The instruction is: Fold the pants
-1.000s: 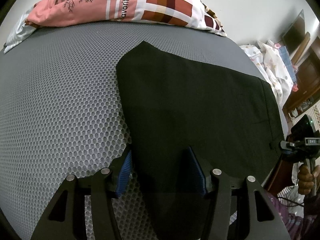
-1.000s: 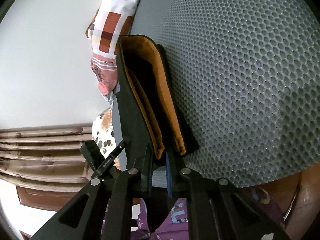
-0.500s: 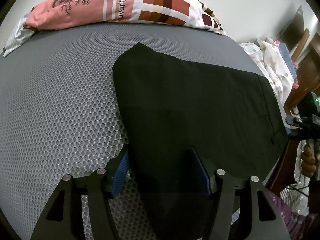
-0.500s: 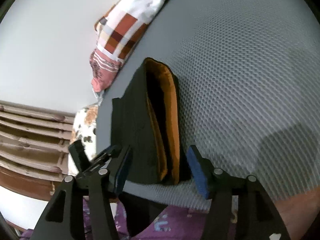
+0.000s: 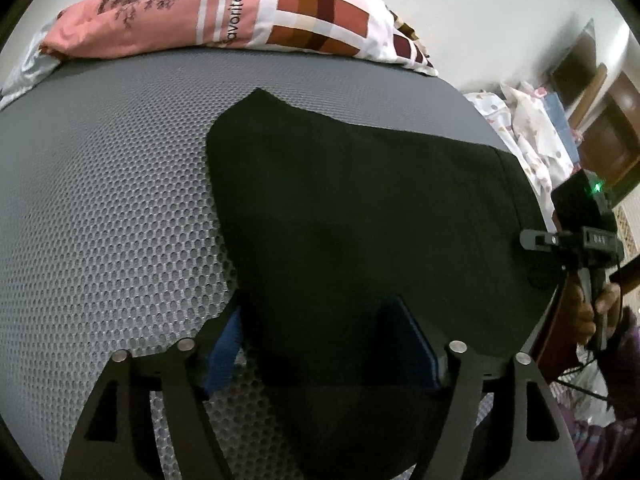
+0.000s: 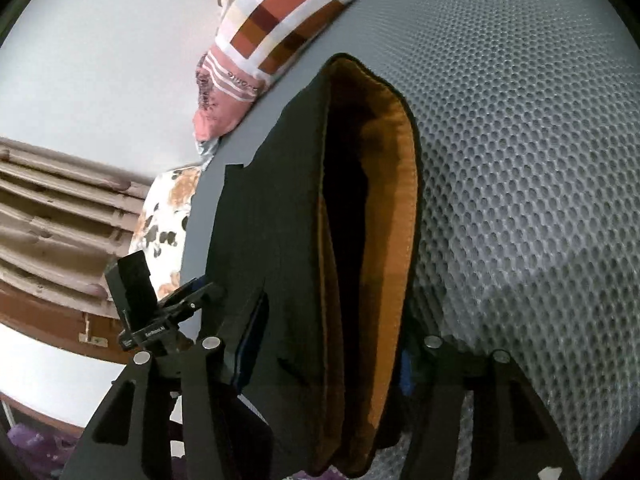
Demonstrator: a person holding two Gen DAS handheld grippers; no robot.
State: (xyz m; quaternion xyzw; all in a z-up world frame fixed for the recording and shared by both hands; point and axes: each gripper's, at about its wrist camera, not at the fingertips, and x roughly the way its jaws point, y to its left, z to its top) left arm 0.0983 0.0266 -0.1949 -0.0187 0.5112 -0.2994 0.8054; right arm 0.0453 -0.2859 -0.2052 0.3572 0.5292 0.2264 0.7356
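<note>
My left gripper [image 5: 320, 344]: jaws apart and still opening; the near edge of the pants runs between my blue pads [image 5: 224, 344], which stand clear of the cloth.
My right gripper [image 6: 328, 344]: jaws apart but closing in; the waistband end of the pants lies between them, and the pads do not press on it.
My right hand [image 5: 592, 312]: seen from the left camera, wrapped round the gripper handle at the mattress's right edge.
Pants [image 5: 360, 220]: black, folded flat, lying along the near right part of the mattress, one end reaching its right edge.
Waistband [image 6: 400, 200]: orange-brown lining showing, layers gaping a little, at the near edge in my right camera.
Mattress [image 5: 100, 220]: grey honeycomb mesh, carrying the pants.
Pillow [image 5: 240, 12]: pink, white and brown checks, along the far edge, well apart from the pants.
Patterned cloth [image 5: 532, 132]: heaped beyond the right edge of the mattress.
</note>
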